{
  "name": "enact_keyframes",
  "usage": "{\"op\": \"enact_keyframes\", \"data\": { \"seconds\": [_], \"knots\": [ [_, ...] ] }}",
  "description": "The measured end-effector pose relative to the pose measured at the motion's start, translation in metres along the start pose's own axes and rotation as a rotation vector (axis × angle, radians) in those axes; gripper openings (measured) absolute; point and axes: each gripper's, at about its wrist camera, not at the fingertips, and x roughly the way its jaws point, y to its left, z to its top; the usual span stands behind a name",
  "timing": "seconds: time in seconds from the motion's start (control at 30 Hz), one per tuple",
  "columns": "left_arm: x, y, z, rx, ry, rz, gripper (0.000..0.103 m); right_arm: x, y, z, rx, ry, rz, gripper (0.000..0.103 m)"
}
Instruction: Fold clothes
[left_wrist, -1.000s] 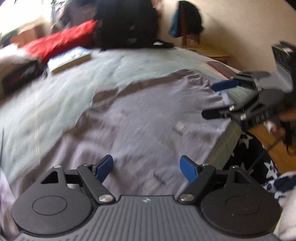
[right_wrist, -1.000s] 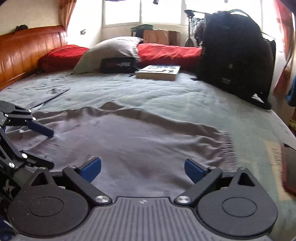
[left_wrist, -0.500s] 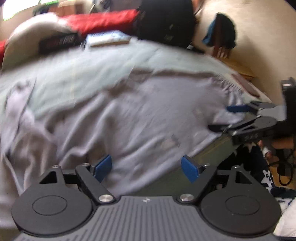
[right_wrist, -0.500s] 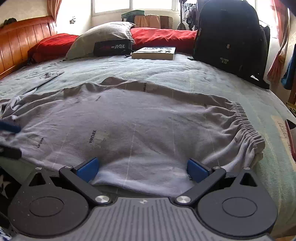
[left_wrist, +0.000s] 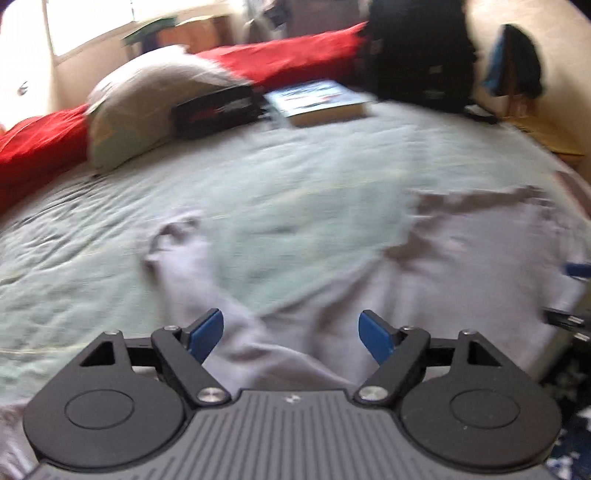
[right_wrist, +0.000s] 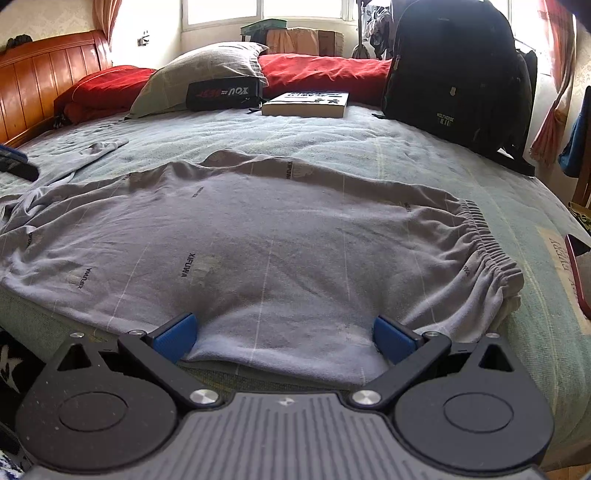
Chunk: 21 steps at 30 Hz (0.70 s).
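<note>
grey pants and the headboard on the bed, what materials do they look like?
Grey pants: soft matte knit, probably cotton jersey; it drapes in fine wrinkles and gathers at the elastic waistband.
Headboard: wood, glossy orange-brown varnish; grooved panels catch the window light.

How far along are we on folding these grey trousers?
Done: the trousers lie spread flat on the bed, waistband at the right. No fold shows yet. In hand: nothing; the right gripper is open over the near edge, and the left gripper is open over a trouser leg. Left: every fold.
</note>
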Motion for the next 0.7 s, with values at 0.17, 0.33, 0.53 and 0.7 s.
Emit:
{"op": "enact_keyframes", "data": {
  "seconds": [0.17,0.33,0.53,0.7],
  "knots": [
    [0.04,0.03,0.012,-0.007,0.044,0.113,0.079,0.0,-0.002,0.001,-0.002,0.002,0.009,0.103],
    [0.074,0.042,0.018,-0.004,0.104,0.189,0.079,0.002,-0.002,0.003,-0.007,0.009,0.012,0.103],
    [0.109,0.053,0.032,-0.011,0.136,0.25,0.083,0.003,-0.001,0.006,-0.012,0.019,0.008,0.103],
    [0.127,0.061,0.053,0.017,0.161,0.336,0.083,0.001,0.002,0.013,-0.021,0.04,-0.007,0.103]
  ]
}}
